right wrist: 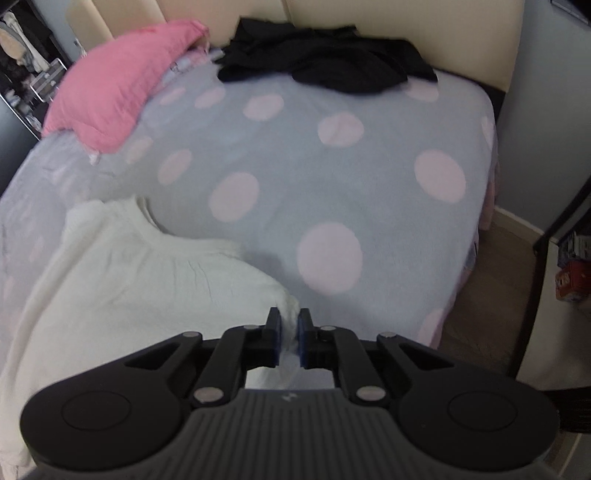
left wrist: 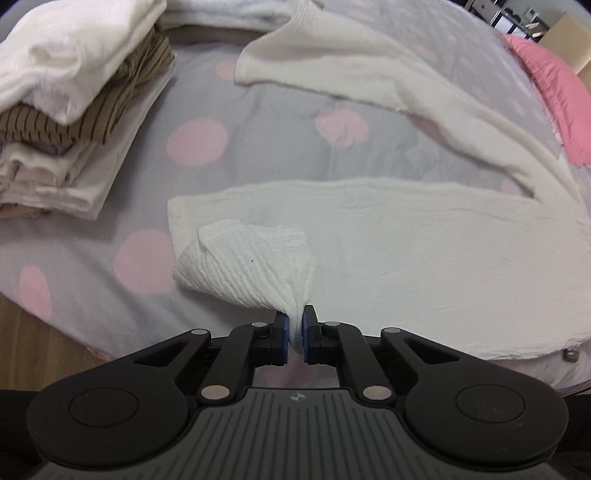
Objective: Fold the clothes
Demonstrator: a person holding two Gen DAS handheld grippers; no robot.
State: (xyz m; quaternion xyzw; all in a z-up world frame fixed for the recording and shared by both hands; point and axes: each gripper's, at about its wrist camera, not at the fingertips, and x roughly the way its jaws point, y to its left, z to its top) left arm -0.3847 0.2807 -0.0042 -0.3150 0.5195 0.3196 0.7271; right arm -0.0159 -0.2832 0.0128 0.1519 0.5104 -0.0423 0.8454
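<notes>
- The left hand-held gripper [left wrist: 294, 326] pinches the ribbed hem corner of a white sweater [left wrist: 406, 236] spread on the polka-dot bed [left wrist: 258, 147].
- The right hand-held gripper [right wrist: 290, 334] is clamped on another edge of the sweater.
- Folded clothes [left wrist: 74, 110] sit stacked left of the sweater.
- A pink pillow [right wrist: 118, 96] lies beyond it.

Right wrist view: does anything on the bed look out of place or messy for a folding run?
Yes. A black garment lies crumpled and unfolded against the headboard, and a pink pillow sits askew at the bed's edge. The white sweater itself looks fine, pinched in the right gripper.
</notes>
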